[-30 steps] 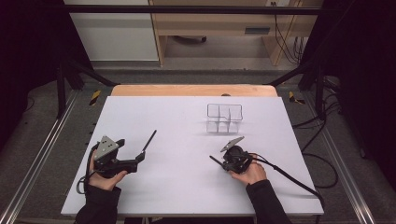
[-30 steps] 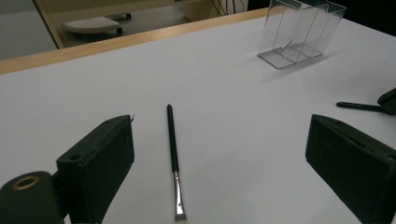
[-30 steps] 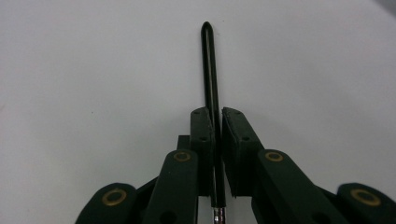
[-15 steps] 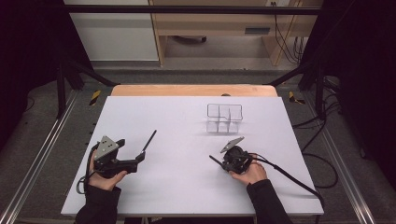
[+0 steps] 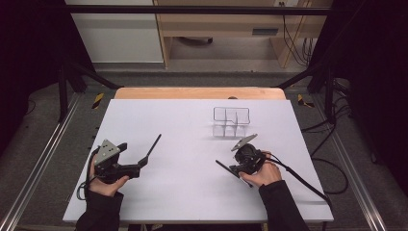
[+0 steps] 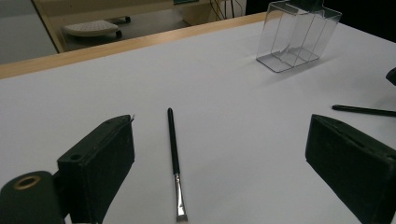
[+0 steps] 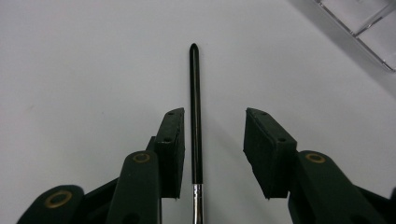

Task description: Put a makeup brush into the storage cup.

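Right gripper sits low in the right gripper view, jaws partly open astride a slim black brush lying flat on the white tabletop; it should centre the handle, then close gently near the ferrule. Left gripper has jaws wide apart around a second brush, not touching it. Farther, upper right, stands the clear divided holder, likely the brushes' destination.
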Tool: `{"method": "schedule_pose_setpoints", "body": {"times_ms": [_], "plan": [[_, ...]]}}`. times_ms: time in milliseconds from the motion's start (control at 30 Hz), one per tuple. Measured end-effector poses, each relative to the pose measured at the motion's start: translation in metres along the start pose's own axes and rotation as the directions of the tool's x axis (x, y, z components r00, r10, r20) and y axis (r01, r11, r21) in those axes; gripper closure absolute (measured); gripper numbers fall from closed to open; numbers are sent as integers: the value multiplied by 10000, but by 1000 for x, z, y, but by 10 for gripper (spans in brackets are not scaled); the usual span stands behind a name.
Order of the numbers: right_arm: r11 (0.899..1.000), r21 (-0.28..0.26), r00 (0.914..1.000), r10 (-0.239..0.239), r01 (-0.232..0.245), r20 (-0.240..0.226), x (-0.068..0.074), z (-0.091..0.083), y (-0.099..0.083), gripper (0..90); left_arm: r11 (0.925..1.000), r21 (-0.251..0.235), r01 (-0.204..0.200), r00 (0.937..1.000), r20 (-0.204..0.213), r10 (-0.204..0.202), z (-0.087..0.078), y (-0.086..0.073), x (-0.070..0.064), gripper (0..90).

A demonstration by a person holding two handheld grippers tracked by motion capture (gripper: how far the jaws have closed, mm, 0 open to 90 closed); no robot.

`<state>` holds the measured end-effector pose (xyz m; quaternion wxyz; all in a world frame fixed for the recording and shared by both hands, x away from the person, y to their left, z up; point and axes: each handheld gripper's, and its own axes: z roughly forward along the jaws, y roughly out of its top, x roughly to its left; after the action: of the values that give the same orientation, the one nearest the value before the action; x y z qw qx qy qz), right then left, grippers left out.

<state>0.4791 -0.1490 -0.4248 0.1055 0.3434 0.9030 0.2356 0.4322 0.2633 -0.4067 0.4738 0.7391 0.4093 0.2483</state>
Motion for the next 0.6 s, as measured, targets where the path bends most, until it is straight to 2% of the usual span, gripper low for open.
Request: {"method": "schedule_pose_setpoints", "body": {"times_ms": [167, 500, 600], "plan": [[9973, 738, 9999, 18, -10, -110, 0, 3, 4, 582, 10000, 32, -41, 10000, 45, 40, 1, 0, -1, 73], [9876, 1568, 9996, 44, 1, -283, -1, 11, 5, 614, 9998, 191, -97, 9999, 34, 97, 4, -1, -2, 71], [9858, 1676, 9994, -23, 81, -350, 1, 14, 4, 630, 9997, 211, -114, 9999, 36, 113, 4, -1, -2, 71]]}}
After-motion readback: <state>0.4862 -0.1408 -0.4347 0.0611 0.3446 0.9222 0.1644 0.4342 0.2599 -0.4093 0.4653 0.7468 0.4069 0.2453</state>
